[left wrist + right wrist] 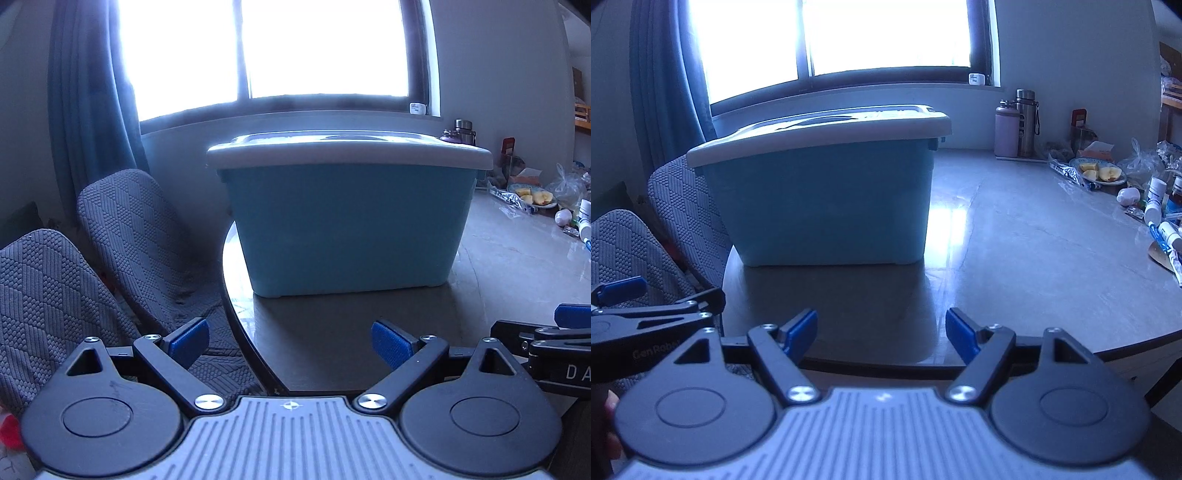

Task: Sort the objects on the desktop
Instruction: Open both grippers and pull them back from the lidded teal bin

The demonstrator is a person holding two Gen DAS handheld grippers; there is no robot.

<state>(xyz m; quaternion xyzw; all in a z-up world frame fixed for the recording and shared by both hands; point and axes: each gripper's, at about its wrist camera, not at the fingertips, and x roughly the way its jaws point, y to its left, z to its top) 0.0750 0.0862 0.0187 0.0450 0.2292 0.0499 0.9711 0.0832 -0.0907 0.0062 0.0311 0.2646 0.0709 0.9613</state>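
Backlit by a bright window (831,37), the grey stone-look table (1015,243) carries everything this sorting job needs. Just short of its near edge, the left gripper (291,345) hangs with its blue pads spread wide and nothing between them; the right gripper (881,336) sits beside it, likewise apart and empty, also just off the near edge. Both aim at the blue storage bin (347,225), which stands at the table's near left corner with its white lid (827,129) seated on top, presumably the destination, so the lid likely has to come off first. Open jaws suit that start: nothing is picked yet. Well apart, along the right edge, lies the loose clutter: small white bottles (1156,199), a tube (1169,236), a plate of cut apple (1099,173) and plastic bags (1137,158). Two flasks (1015,123) stand at the far edge. Fabric-covered chairs (129,229) sit left of the table.
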